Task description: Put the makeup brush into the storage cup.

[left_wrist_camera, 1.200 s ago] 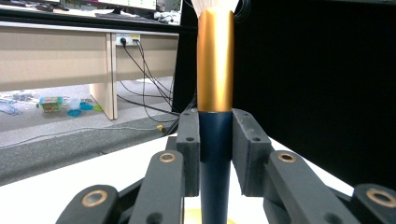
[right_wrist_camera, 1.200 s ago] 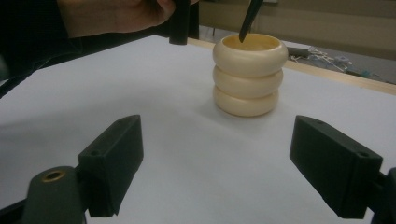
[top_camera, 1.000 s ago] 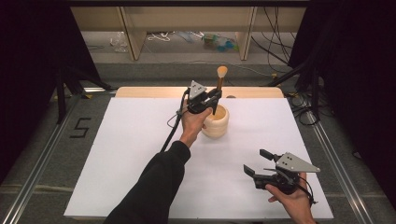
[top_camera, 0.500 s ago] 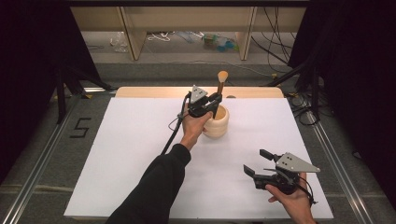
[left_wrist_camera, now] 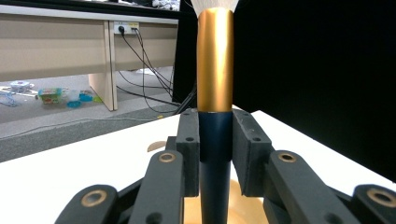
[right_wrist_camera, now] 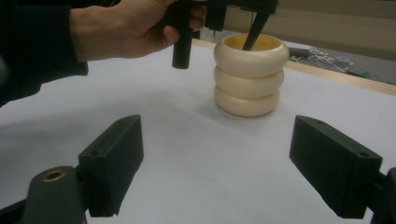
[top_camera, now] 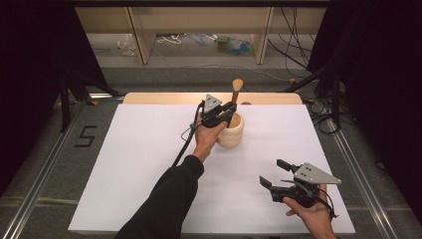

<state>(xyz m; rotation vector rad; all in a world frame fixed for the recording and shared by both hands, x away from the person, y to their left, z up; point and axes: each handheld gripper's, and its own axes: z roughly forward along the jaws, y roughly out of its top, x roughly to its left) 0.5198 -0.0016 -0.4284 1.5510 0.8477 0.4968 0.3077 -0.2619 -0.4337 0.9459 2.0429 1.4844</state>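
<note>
while the left gripper (top_camera: 226,110) pinches the brush (left_wrist_camera: 215,140) on its dark handle just below the gold ferrule, the handle's tip dips into the ribbed wooden cup (top_camera: 232,130) near the table's (top_camera: 124,164) far edge; light, stiff, probably slick, bristles delicate. the right gripper (top_camera: 272,173) waits spread near the front right corner.

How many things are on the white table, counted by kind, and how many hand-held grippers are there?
Cream ringed holder: 1
Brush with gold collar and dark handle, standing in the holder: 1
Hand-held grippers: 2, the left hand-held gripper shut on the brush, the right hand-held gripper open
Total: 4
</note>
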